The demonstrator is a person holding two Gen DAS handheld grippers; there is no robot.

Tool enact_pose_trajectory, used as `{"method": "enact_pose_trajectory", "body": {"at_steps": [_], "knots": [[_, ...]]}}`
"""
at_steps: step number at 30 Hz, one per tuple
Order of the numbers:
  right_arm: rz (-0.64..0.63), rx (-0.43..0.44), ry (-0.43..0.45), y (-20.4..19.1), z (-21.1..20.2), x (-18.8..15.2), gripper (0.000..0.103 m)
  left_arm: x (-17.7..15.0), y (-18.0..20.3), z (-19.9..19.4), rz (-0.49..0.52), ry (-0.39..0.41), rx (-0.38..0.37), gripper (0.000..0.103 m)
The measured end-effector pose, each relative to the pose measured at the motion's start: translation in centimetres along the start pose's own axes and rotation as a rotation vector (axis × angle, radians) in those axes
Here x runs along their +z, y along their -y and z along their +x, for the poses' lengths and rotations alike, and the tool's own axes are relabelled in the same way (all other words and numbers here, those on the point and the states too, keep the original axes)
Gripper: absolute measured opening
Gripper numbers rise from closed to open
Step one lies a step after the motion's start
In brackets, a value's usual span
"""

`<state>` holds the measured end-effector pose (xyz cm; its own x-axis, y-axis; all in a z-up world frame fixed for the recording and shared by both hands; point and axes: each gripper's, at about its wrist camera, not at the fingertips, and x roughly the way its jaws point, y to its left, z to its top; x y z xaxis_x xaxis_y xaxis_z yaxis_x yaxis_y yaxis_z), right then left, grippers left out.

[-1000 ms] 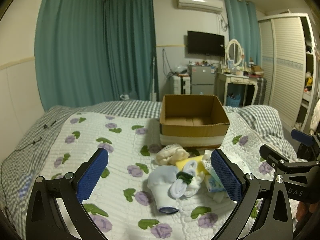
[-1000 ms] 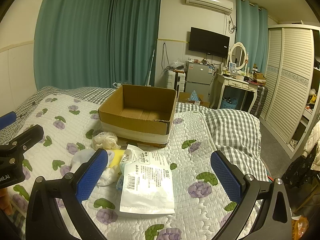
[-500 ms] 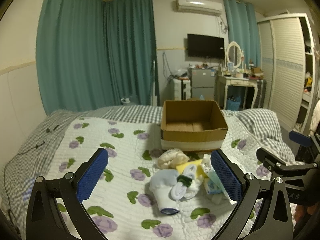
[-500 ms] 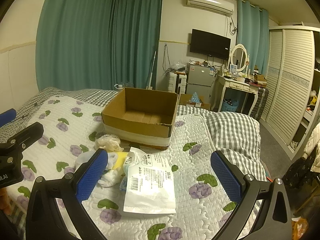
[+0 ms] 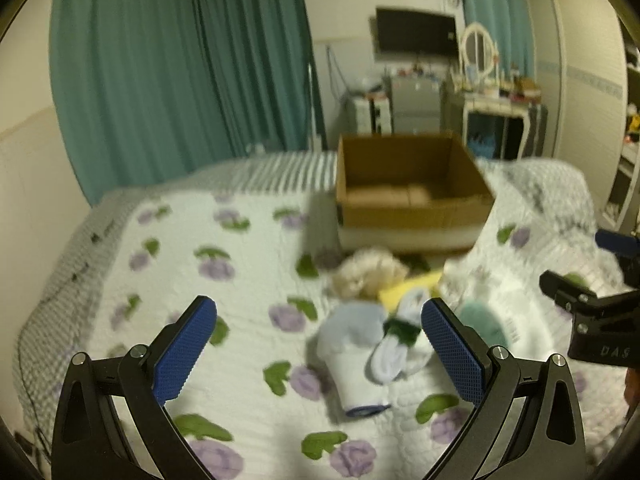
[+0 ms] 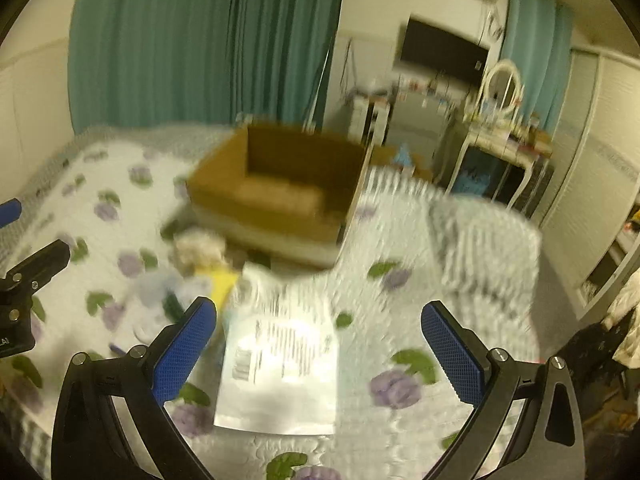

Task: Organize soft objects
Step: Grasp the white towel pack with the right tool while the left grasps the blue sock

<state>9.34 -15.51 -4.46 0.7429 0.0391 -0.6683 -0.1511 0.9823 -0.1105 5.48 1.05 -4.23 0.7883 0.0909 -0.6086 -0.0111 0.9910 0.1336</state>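
A pile of soft things lies on the flowered quilt (image 5: 240,264) in front of an open, empty cardboard box (image 5: 408,196): a cream fluffy ball (image 5: 368,272), a yellow item (image 5: 408,290), a light blue sock (image 5: 352,344) and rolled white socks with a dark green band (image 5: 396,344). A white printed plastic packet (image 6: 280,368) lies at the pile's right. My left gripper (image 5: 320,352) is open and empty above the socks. My right gripper (image 6: 320,352) is open and empty above the packet. The box also shows in the right wrist view (image 6: 280,196). Both views are blurred.
The bed has a grey checked cover (image 6: 472,240) at its right and far sides. Teal curtains (image 5: 180,72) hang behind. A dressing table with a round mirror (image 5: 480,80), a TV (image 5: 416,36) and a white wardrobe (image 6: 600,160) stand beyond the bed.
Both grippers have moved forward and down toward the pile; the socks, packet and box look larger and the views are blurred with motion. Both stay open and empty.
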Motion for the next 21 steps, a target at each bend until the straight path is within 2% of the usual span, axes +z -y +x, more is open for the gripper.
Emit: {"method": "enact_pose_trajectory", "body": {"at_steps": [3, 6, 7, 8, 9, 11, 12, 13, 15, 17, 19, 20, 21], "knots": [[0.005, 0.062, -0.096, -1.0, 3.6, -1.6, 0.101, -1.1, 0.4, 2.5, 0.004, -0.066, 0.001, 0.103], [-0.008, 0.090, -0.159, -2.1, 5.8, -2.8, 0.096, -2.2, 0.5, 4.9, 0.021, -0.127, 0.018, 0.098], [-0.014, 0.102, -0.174, -2.4, 6.4, -3.2, 0.093, -2.5, 0.4, 5.4, 0.018, -0.142, 0.020, 0.098], [-0.023, 0.118, -0.194, -2.7, 7.0, -3.6, 0.082, -2.6, 0.3, 5.9, 0.011, -0.159, 0.020, 0.095], [-0.026, 0.130, -0.208, -2.9, 7.5, -3.9, 0.070, -2.9, 0.2, 6.5, 0.005, -0.184, 0.010, 0.090], [-0.018, 0.147, -0.233, -3.0, 8.2, -4.3, 0.063, -3.2, 0.1, 7.6, -0.005, -0.229, -0.012, 0.085], [-0.017, 0.152, -0.235, -2.9, 8.3, -4.4, 0.052, -3.3, 0.2, 8.1, -0.008, -0.252, -0.015, 0.079], [-0.013, 0.161, -0.230, -2.8, 8.2, -4.5, 0.048, -3.5, 0.3, 8.6, -0.010, -0.267, -0.017, 0.077], [-0.013, 0.161, -0.215, -2.7, 7.9, -4.6, 0.041, -3.9, 0.6, 9.5, -0.009, -0.300, -0.036, 0.068], [-0.008, 0.169, -0.202, -2.6, 7.6, -4.6, 0.039, -4.2, 0.6, 9.8, -0.018, -0.317, -0.061, 0.065], [0.006, 0.181, -0.190, -2.3, 7.3, -4.7, 0.038, -4.2, 0.7, 10.1, -0.026, -0.325, -0.094, 0.055], [0.009, 0.183, -0.189, -2.3, 7.3, -4.7, 0.038, -4.3, 0.8, 10.3, -0.027, -0.332, -0.119, 0.042], [0.011, 0.186, -0.187, -2.3, 7.3, -4.6, 0.037, -4.4, 1.0, 10.3, -0.025, -0.338, -0.143, 0.037]]}}
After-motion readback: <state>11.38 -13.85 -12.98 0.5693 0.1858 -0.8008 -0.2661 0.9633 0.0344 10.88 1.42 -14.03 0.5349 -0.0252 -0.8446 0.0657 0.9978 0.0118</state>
